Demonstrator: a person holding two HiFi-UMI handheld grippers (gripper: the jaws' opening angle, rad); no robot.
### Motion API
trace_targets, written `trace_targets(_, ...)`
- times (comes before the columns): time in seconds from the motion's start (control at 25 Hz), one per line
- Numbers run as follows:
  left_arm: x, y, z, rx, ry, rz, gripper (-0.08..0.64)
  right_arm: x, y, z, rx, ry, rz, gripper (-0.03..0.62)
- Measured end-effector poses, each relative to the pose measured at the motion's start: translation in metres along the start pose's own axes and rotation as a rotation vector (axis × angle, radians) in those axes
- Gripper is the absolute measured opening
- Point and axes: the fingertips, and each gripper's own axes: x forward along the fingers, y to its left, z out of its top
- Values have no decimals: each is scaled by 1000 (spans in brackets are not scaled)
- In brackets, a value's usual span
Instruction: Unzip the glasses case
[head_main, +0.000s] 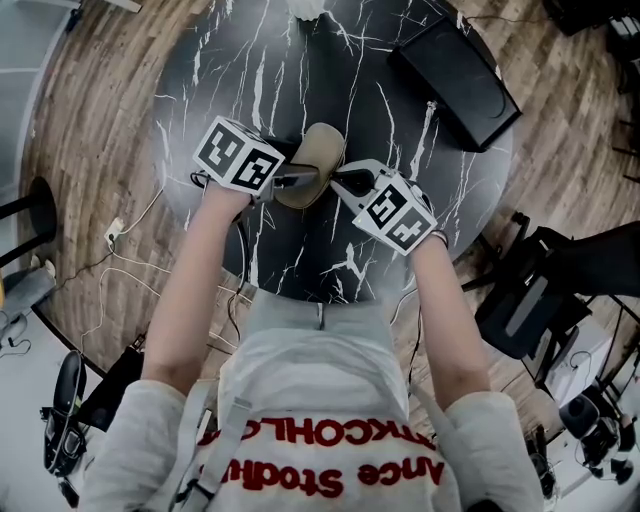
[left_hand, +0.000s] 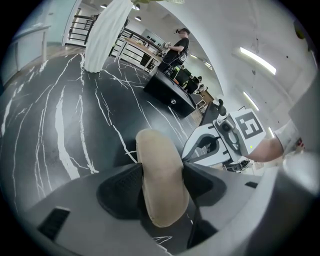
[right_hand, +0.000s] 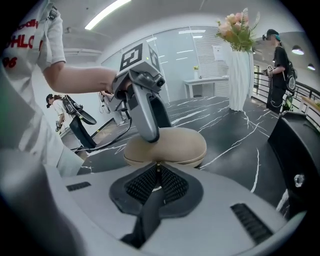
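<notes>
A beige oval glasses case (head_main: 318, 158) lies on the black marble table (head_main: 240, 90), in front of me. My left gripper (head_main: 298, 181) comes from the left and is shut on the case's near end; in the left gripper view its pads press both sides of the case (left_hand: 159, 175). My right gripper (head_main: 346, 183) meets the case from the right. In the right gripper view its jaws (right_hand: 158, 170) stand nearly together at the case's seam, pinching a small zipper pull (right_hand: 159, 164) against the case (right_hand: 185, 142). The left gripper (right_hand: 145, 115) stands over the case's top.
A black box (head_main: 455, 70) lies at the table's far right. A white vase (right_hand: 239, 80) with flowers stands at the far edge. Black chairs (head_main: 540, 290) and cables sit on the wooden floor around the round table. A person (right_hand: 277, 70) stands beyond it.
</notes>
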Motion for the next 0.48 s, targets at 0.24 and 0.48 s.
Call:
trace_targets(0.24,1,-1,0,-2,-10,-1,264,6,19,-2,29,-24,-2,29)
trace_targets(0.48,0,1,-1,-1,-9,10,264,12,36,-4,34,-23,10,29)
